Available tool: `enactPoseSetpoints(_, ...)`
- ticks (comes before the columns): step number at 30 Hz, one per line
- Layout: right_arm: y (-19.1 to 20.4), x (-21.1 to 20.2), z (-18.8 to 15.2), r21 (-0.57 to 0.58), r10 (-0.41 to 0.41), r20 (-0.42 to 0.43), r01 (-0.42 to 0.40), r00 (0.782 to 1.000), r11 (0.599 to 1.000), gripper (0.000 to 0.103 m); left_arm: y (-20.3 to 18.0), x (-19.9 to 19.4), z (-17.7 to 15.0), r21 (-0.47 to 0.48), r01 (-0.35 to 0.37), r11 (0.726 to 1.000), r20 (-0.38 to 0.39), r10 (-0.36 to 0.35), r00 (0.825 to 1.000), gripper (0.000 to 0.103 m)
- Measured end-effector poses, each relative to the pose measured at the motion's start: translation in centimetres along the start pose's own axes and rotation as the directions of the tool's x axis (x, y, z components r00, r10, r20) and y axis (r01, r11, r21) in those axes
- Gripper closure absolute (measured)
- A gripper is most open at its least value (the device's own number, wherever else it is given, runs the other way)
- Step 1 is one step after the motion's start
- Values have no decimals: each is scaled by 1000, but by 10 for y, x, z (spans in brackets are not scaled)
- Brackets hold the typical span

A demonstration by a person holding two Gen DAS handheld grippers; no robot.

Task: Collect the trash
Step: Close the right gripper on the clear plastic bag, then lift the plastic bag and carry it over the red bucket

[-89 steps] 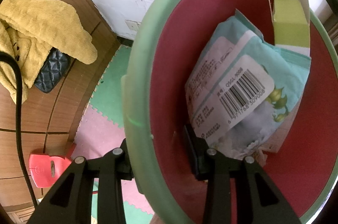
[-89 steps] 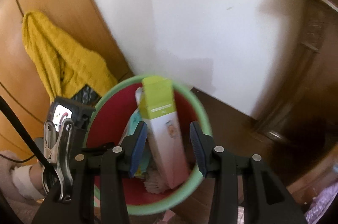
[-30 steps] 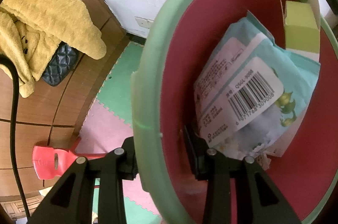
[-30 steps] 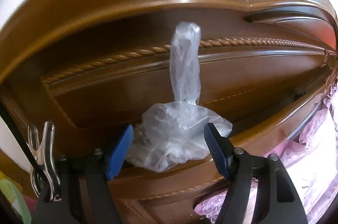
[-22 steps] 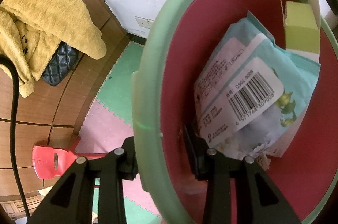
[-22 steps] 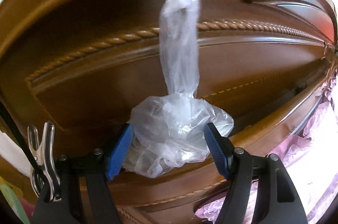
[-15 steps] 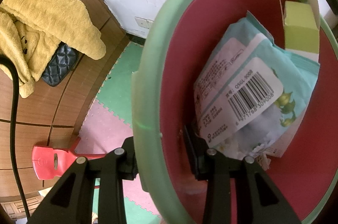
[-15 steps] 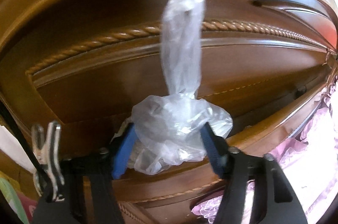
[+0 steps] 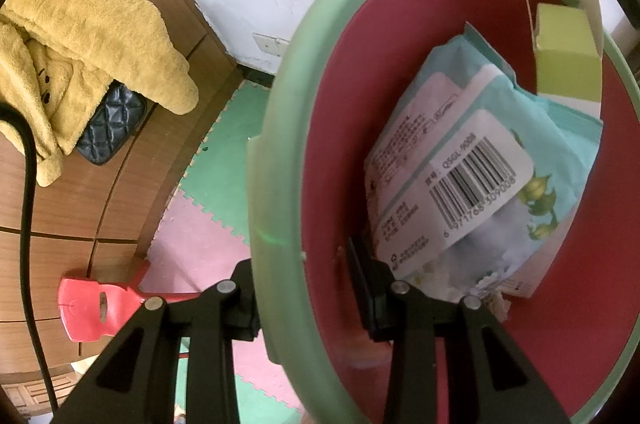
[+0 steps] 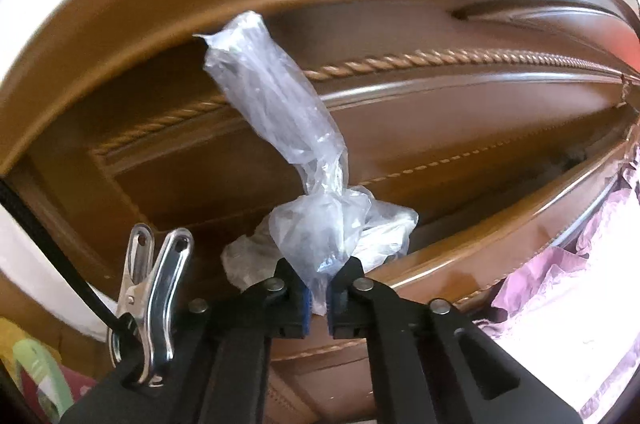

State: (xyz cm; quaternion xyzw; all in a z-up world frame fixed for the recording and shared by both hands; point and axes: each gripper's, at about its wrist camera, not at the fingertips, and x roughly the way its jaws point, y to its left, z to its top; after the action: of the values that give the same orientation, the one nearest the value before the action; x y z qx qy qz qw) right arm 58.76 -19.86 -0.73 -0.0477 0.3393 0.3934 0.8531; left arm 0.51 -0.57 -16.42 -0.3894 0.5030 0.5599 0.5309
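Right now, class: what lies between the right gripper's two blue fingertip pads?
The crumpled clear plastic bag: the right gripper pinches its lower bunch, as the right wrist view shows, in front of the brown wooden furniture.

Left gripper [image 9: 304,288] clamped on green-rimmed red plastic bin [image 9: 276,152]; inside, pale blue barcoded wrapper [image 9: 480,184] and lime-green carton [image 9: 564,60]. Beside: yellow fleece garment [image 9: 92,36], red dustpan [image 9: 86,312].

The lower right of the green-rimmed red plastic bin [image 9: 276,128] is cut off by the frame edge; the small print on the pale blue plastic wrapper [image 9: 472,180] cannot be read.
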Motion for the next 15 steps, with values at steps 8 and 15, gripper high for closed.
enactPoseSetpoints(8,28,-24,3,-73,85,43,-81,996,994,99,-2,0,0,6,3,1000,-1,-3,1000,66)
enactPoseSetpoints(15,51,-40,7,-122,168,61,-159,984,980,99,-2,-1,0,10,9,1000,2,-9,1000,66)
